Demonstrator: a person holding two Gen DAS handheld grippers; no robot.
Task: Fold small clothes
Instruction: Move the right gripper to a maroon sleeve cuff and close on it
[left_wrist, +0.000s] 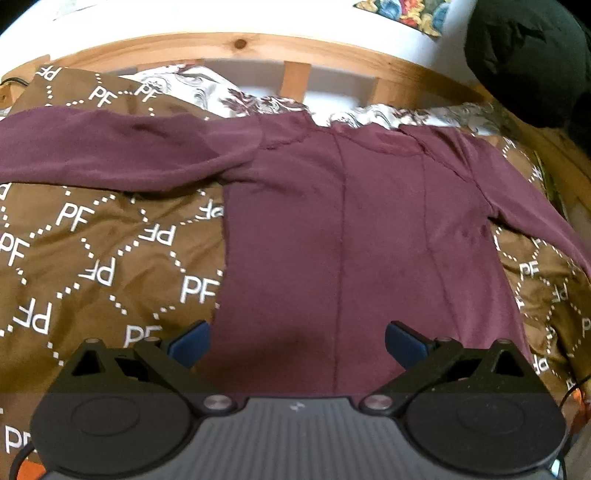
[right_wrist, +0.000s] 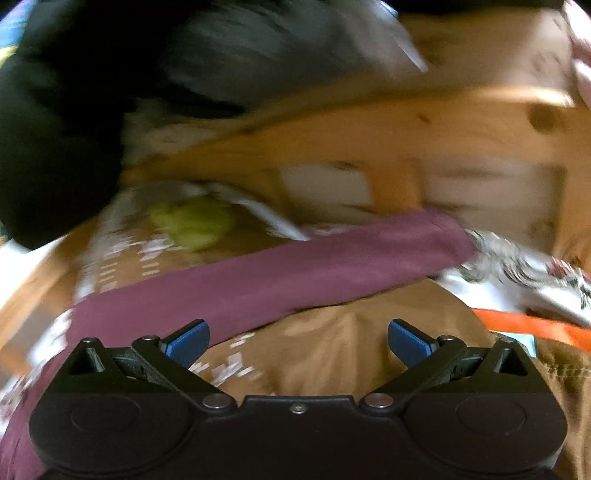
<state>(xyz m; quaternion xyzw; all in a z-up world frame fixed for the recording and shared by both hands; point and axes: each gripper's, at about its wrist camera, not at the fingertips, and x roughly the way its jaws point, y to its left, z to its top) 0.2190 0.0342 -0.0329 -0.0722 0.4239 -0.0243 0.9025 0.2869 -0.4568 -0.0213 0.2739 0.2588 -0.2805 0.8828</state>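
Note:
A maroon long-sleeved top (left_wrist: 354, 229) lies flat on a brown bedspread (left_wrist: 92, 258) printed with white "PF" letters. Its body runs away from me, one sleeve stretched left and one angled down to the right. My left gripper (left_wrist: 297, 345) is open and empty, just above the top's near hem. In the blurred right wrist view, one maroon sleeve (right_wrist: 280, 273) lies diagonally across the bedspread (right_wrist: 332, 347). My right gripper (right_wrist: 298, 343) is open and empty, just short of that sleeve.
A wooden headboard (left_wrist: 258, 51) with slats runs along the far side. A floral pillow (left_wrist: 258, 99) lies behind the top. A dark bundle (left_wrist: 528, 55) sits at the far right. The right wrist view shows a yellow-green object (right_wrist: 192, 221) and an orange strap (right_wrist: 535, 325).

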